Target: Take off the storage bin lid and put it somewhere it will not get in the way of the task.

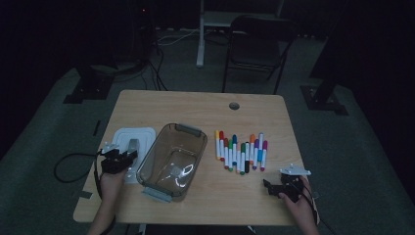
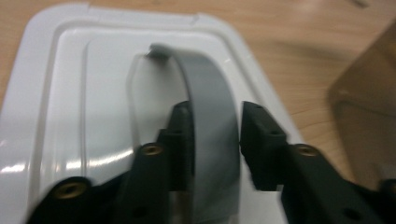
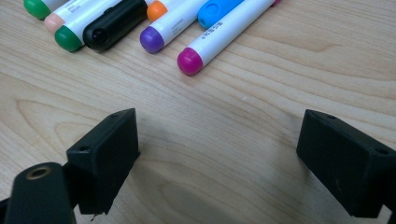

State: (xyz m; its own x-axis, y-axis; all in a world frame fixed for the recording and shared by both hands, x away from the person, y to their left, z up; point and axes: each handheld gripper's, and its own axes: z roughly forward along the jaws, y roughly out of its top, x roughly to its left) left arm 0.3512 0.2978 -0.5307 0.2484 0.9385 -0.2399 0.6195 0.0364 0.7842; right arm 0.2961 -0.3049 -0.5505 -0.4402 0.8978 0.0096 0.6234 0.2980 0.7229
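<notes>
Saw the left tongs (image 2: 215, 121) nearest the lens, black, set close on either side of the grey handle (image 2: 210, 93) of the white lid (image 2: 70, 93); could not tell through the blur whether the pads pressed on that handle or merely flanked it. Found the lid lying flat on the tabletop (image 1: 195, 105), just to the left of the clear box (image 1: 161, 142), touching it or nearly so; found the box standing open and, as far as could be seen, bare inside. Noted the right tongs (image 3: 219, 140) released, jaws wide apart, low over bare wood just short of the markers (image 1: 240, 152), which lay in a row to the right of the box; nothing between those jaws.

Judged the step as dealing with the lid at its resting place beside the box, with no marker loaded yet. Judged the next move as the right hand's: would need to go forward to the nearest marker, the magenta-tipped one (image 3: 219, 37), line the jaws up across its barrel, and close on that one without nudging its neighbours.

Lost the near edge of the lid beneath the tongs in the left gripper view; lost the far ends of the markers past the top of the right gripper view; could not read the print on the barrels; made out little of the dim room beyond the tabletop.
</notes>
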